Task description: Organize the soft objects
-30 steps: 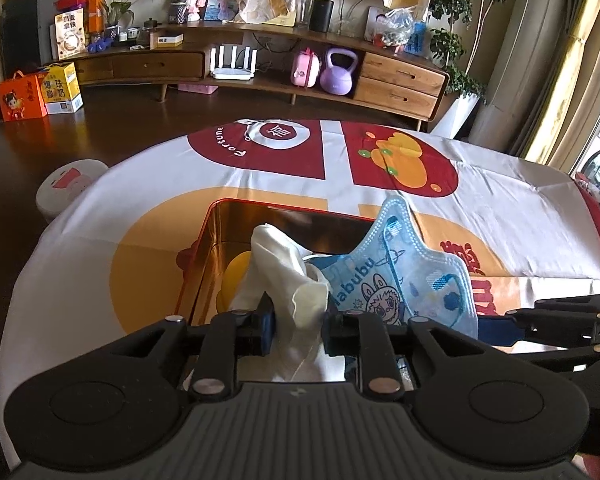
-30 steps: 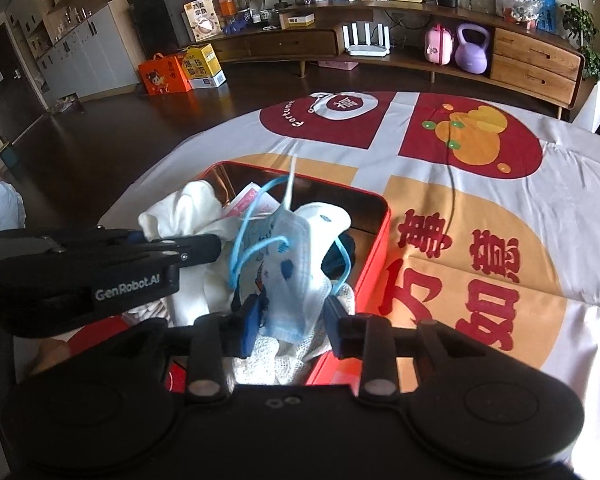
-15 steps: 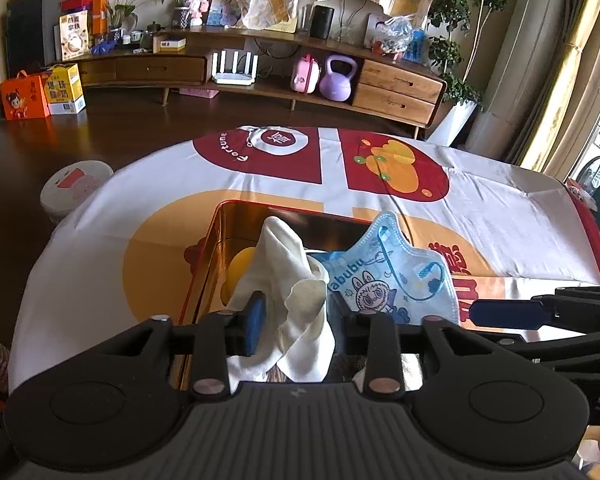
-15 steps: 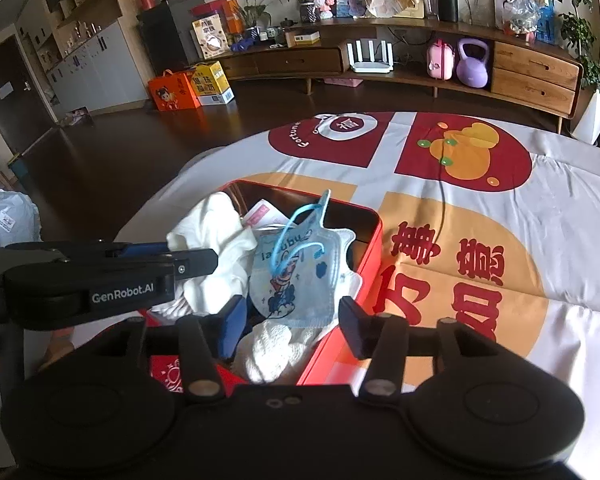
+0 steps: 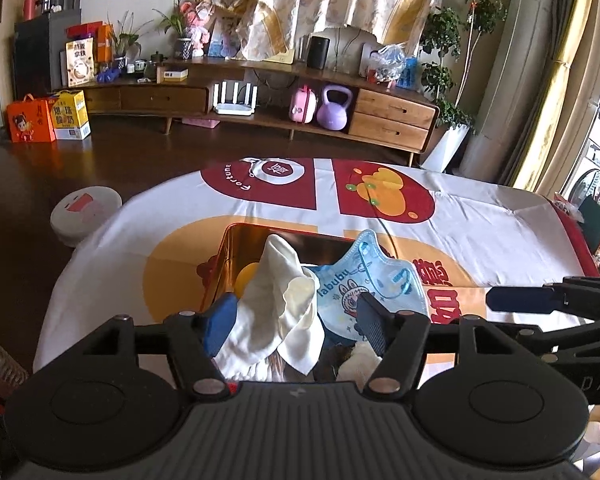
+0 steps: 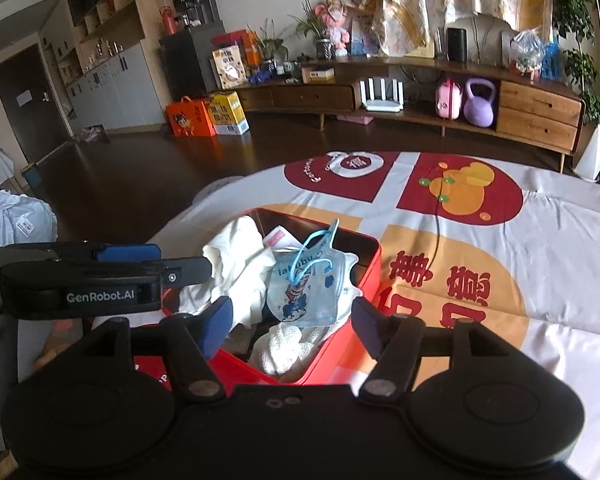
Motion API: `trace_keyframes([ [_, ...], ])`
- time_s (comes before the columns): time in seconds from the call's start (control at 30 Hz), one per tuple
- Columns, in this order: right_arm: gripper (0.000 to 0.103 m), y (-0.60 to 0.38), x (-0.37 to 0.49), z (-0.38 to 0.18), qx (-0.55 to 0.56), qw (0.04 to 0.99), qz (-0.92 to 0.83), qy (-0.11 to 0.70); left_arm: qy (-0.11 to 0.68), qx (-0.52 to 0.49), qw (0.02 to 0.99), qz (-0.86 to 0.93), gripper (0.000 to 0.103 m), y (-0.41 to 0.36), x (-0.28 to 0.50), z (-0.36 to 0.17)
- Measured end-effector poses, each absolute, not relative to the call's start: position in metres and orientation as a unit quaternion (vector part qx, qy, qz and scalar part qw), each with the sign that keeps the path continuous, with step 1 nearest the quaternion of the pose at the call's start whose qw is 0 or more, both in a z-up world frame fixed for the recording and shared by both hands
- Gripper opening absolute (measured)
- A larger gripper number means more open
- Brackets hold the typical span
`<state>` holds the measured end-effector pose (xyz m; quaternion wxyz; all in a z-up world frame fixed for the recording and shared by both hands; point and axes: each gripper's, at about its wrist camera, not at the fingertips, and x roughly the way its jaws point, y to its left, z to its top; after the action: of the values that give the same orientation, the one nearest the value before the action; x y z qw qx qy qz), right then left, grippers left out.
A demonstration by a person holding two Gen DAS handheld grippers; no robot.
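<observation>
A red tin box (image 6: 370, 270) (image 5: 225, 256) sits on the printed tablecloth and holds soft things. A cream cloth (image 5: 278, 304) (image 6: 236, 260) stands up at its left side. A blue printed face mask (image 5: 374, 292) (image 6: 306, 286) lies beside it to the right, and a white knit piece (image 6: 284, 346) lies at the near end. My left gripper (image 5: 296, 320) is open, its fingers on either side of the cloth and mask, holding nothing. My right gripper (image 6: 290, 322) is open and empty above the box's near end. Each gripper shows in the other's view.
The tablecloth (image 6: 480, 248) with red and orange prints covers the table around the box. A white round robot vacuum (image 5: 86, 214) sits on the dark floor at left. A long wooden sideboard (image 5: 260, 96) stands far behind.
Both grippers opened. The left let go of the cream cloth, the right let go of the blue mask, which dropped into the box. Both grippers drew back and up.
</observation>
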<state>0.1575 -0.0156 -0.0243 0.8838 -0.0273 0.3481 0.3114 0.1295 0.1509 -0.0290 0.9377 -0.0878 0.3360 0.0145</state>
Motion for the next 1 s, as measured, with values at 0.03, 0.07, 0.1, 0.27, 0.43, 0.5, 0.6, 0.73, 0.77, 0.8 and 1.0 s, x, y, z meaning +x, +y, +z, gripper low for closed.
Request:
trace_keyframes([
  [0.03,0.066,-0.017,0.155,-0.023,-0.028,0.886,0.311,0.342,0.334,-0.086,0.939,0.015,0.072,0.151,0.127,-0.028],
  [0.07,0.066,-0.019,0.152,-0.022,-0.029,0.888,0.312,0.337,0.331,-0.082,0.940,0.017,0.073,0.149,0.124,-0.027],
  [0.1,0.068,-0.019,0.149,-0.021,-0.031,0.889,0.313,0.333,0.328,-0.078,0.941,0.019,0.073,0.148,0.120,-0.026],
  [0.27,0.076,-0.027,0.135,-0.016,-0.028,0.895,0.320,0.309,0.319,-0.068,0.945,0.024,0.073,0.143,0.105,-0.020],
  [0.43,0.082,-0.036,0.122,-0.013,-0.024,0.903,0.321,0.286,0.310,-0.067,0.948,0.028,0.080,0.141,0.088,-0.014],
  [0.5,0.084,-0.039,0.118,-0.012,-0.022,0.903,0.324,0.281,0.308,-0.065,0.949,0.027,0.081,0.140,0.083,-0.012],
  [0.6,0.088,-0.043,0.110,-0.011,-0.025,0.907,0.323,0.269,0.309,-0.061,0.949,0.027,0.081,0.137,0.076,-0.011],
  [0.73,0.096,-0.047,0.105,-0.010,-0.014,0.908,0.327,0.263,0.310,-0.067,0.948,0.029,0.083,0.135,0.066,-0.012],
  [0.77,0.097,-0.048,0.103,-0.010,-0.012,0.908,0.327,0.260,0.311,-0.065,0.948,0.029,0.083,0.134,0.064,-0.012],
  [0.8,0.099,-0.049,0.101,-0.009,-0.011,0.910,0.326,0.257,0.310,-0.062,0.948,0.029,0.083,0.132,0.062,-0.012],
  [1.0,0.103,-0.056,0.095,-0.007,0.005,0.912,0.325,0.252,0.307,-0.058,0.949,0.035,0.084,0.126,0.052,-0.014],
])
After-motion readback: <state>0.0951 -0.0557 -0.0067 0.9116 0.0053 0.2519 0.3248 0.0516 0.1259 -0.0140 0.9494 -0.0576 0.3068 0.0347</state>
